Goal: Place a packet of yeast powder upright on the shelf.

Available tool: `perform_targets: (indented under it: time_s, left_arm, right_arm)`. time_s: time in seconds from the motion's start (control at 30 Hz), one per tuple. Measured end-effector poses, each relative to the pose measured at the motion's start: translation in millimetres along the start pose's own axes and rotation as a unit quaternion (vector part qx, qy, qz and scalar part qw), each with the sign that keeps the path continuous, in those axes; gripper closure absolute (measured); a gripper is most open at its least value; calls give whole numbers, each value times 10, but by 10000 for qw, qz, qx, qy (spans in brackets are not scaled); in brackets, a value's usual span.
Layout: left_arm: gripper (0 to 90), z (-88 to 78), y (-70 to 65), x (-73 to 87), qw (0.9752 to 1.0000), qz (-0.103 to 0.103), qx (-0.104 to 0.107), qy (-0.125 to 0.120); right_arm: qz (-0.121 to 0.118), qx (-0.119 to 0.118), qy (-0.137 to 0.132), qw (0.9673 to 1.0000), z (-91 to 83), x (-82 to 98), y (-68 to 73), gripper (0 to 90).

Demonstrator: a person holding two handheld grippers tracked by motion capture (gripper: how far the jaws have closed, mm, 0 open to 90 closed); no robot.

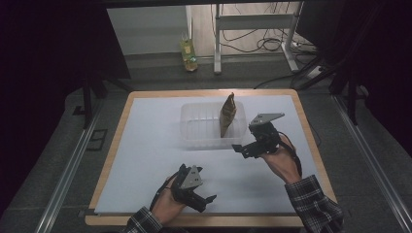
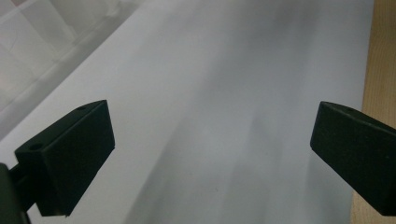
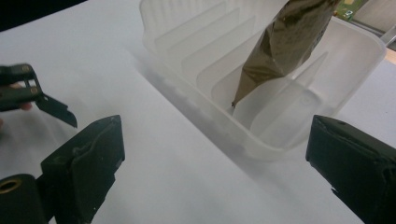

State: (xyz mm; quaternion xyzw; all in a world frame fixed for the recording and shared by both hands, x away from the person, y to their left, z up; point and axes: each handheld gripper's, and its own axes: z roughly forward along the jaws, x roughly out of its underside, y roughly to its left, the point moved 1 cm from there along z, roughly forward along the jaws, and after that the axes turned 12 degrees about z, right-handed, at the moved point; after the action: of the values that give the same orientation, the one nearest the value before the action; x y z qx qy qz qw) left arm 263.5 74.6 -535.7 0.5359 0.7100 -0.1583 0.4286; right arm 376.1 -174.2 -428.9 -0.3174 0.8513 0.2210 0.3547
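The left gripper (image 1: 212,198) hovers low over the white sheet (image 1: 145,145) near the table's (image 1: 109,167) front edge, jaws spread wide and empty, with bare sheet all around it. One clear ribbed plastic bin (image 1: 197,127) sits mid-table; one crinkled brown foil pouch (image 1: 227,115) stands on a corner in its right end. Just right, the right gripper (image 1: 238,147) gapes wide, empty.
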Motion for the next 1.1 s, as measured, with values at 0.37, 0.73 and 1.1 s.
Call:
perform_targets:
  time_s: [0.37, 0.73, 1.1]
  left_arm:
    - [0, -6, 6, -1, 10000, -23, -8, -13]
    - [0, -5, 4, -1, 10000, -54, -4, -27]
    - [0, 1, 1, 1, 10000, -70, 5, -13]
  right_arm:
    - [-139, 28, 9, 9999, -126, 297, -8, 13]
    - [-91, 87, -18, 9999, -303, 573, -58, 2]
    - [-291, 266, -188, 9990, -443, 912, -41, 0]
